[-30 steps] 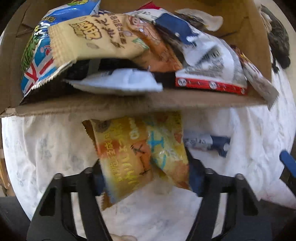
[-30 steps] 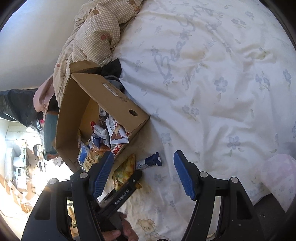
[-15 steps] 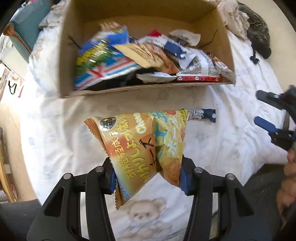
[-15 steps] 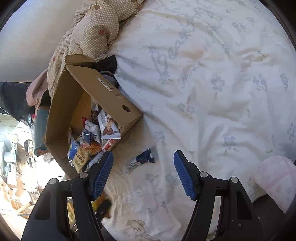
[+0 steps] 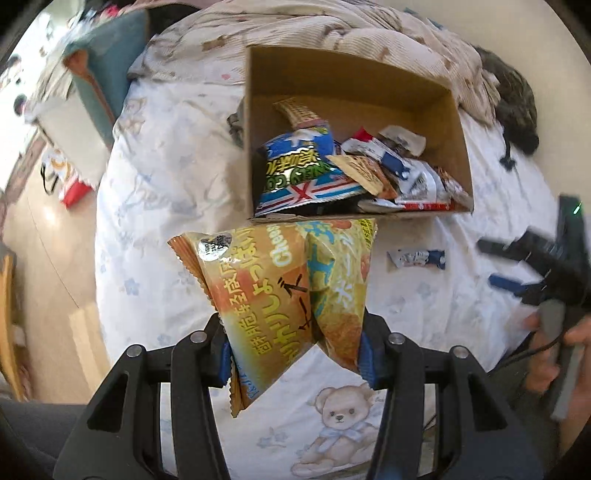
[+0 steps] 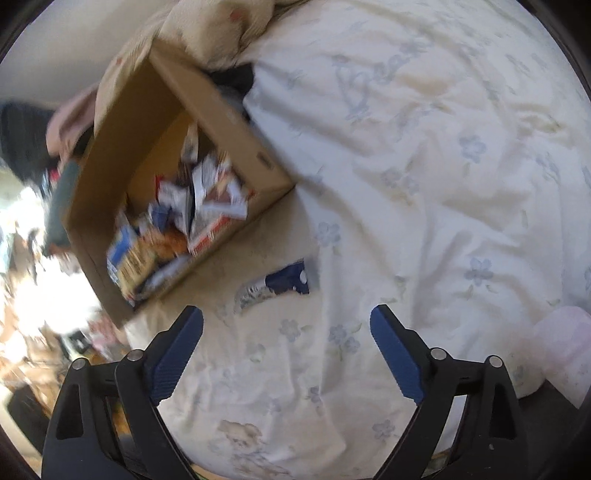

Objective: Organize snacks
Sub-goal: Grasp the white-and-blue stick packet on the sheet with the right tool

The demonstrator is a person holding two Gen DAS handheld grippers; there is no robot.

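My left gripper point(image 5: 295, 350) is shut on a yellow-orange snack bag point(image 5: 269, 295) and holds it up above the bed, in front of the cardboard box point(image 5: 258, 110). The box holds several snack packets, with a blue packet point(image 5: 299, 173) on top. A small blue-and-white snack packet point(image 5: 417, 258) lies on the sheet beside the box; it also shows in the right wrist view point(image 6: 277, 286). My right gripper point(image 6: 286, 317) is open and empty, just short of that packet. The box point(image 6: 229, 110) is to its upper left. The right gripper point(image 5: 524, 269) shows at the right of the left wrist view.
A white flowered bedsheet point(image 6: 424, 184) covers the bed. A checked beige quilt point(image 5: 351, 33) is bunched behind the box. A dark cloth point(image 5: 513, 107) lies at the far right. A teal cushion point(image 5: 107, 66) and the floor point(image 5: 48, 240) are left of the bed. A pink object point(image 6: 565, 350) lies at the right.
My left gripper has lifted the yellow-orange bag up and back from the box. My right gripper has moved closer to the small blue-and-white packet and stays open.
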